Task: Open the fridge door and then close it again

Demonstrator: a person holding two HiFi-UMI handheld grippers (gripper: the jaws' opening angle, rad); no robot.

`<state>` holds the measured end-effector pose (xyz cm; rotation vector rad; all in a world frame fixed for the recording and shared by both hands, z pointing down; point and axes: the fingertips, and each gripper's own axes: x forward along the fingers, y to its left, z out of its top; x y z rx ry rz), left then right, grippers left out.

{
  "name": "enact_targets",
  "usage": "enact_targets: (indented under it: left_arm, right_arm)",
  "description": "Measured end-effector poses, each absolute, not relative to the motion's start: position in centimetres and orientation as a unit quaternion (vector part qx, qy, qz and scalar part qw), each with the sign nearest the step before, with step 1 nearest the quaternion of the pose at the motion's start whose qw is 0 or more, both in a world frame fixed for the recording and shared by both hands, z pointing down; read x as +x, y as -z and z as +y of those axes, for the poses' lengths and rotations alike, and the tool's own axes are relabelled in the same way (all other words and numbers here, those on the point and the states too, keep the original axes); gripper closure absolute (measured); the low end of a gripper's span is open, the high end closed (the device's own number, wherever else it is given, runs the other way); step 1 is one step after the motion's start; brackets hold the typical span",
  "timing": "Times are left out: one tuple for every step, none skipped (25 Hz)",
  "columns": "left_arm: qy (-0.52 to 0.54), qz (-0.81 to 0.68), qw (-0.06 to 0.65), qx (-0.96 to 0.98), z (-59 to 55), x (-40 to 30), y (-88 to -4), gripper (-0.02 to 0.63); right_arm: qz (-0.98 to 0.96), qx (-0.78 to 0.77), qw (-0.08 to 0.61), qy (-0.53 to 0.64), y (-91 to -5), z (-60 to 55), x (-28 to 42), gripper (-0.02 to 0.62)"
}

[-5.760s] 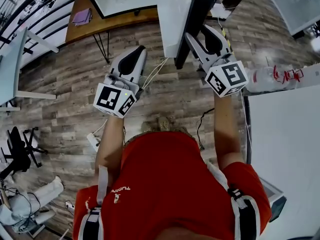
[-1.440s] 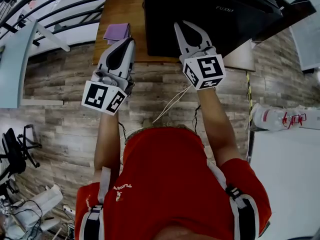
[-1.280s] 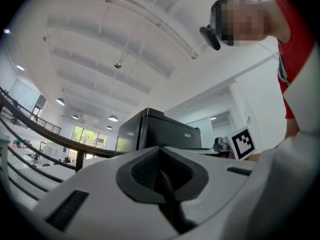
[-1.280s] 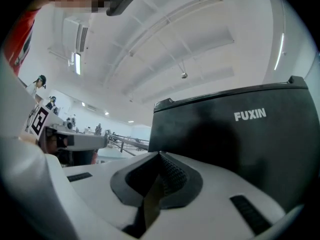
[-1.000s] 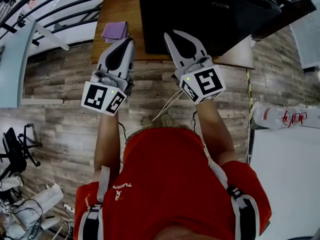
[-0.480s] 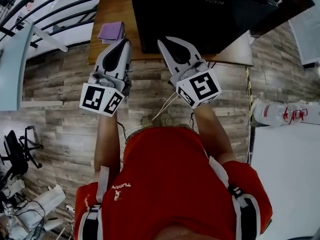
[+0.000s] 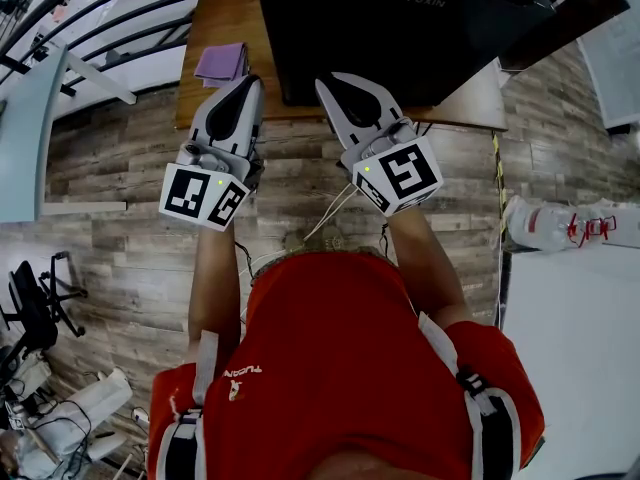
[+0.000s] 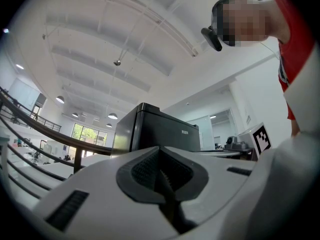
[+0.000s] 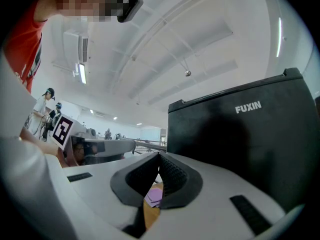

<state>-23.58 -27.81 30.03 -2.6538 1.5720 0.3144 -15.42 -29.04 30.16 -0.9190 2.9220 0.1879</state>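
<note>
Black fridge (image 7: 400, 28), door closed, stands at 12 o'clock on the wooden surface (image 7: 225, 18); plank floor (image 7: 120, 168) spreads toward 9. Left claw (image 7: 243, 83) and right claw (image 7: 325, 84) hover by its front, pinched together, empty.

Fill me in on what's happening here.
A person in a red shirt stands facing a black FUXIN mini fridge that sits on a wooden table, with a gripper in each hand. The fridge door is closed. The left gripper and the right gripper are both shut with nothing between their jaws. They are held up in front of the fridge, and neither appears to touch it.
</note>
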Motion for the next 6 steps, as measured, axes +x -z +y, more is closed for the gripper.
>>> enact_targets:
  left_arm:
    - [-0.102, 0.507, 0.021, -0.856, -27.81, -23.59, -29.98, 0.597]
    - [-0.103, 0.507, 0.021, -0.855, -27.79, -23.58, -29.92, 0.597]
    - [-0.104, 0.507, 0.021, -0.855, -27.76, -23.54, -29.87, 0.597]
    - [-0.104, 0.507, 0.021, -0.855, -27.72, -23.5, -29.83, 0.597]
    - [-0.105, 0.507, 0.021, -0.855, -27.68, -23.46, -29.79, 0.597]
    - [-0.105, 0.507, 0.021, -0.855, -27.64, -23.41, -29.76, 0.597]
  right_arm:
    - [0.951, -0.3, 0.037, -0.061, -30.13, -29.03, -15.4, 0.569]
    - [0.951, -0.3, 0.036, -0.061, -30.14, -29.02, -15.37, 0.569]
    - [0.952, -0.299, 0.036, -0.061, -30.18, -28.99, -15.33, 0.569]
    - [0.952, -0.299, 0.036, -0.059, -30.22, -28.95, -15.28, 0.569]
    - [0.952, -0.299, 0.036, -0.058, -30.25, -28.9, -15.24, 0.569]
    - [0.952, -0.298, 0.037, -0.057, -30.28, -28.85, -15.19, 0.569]
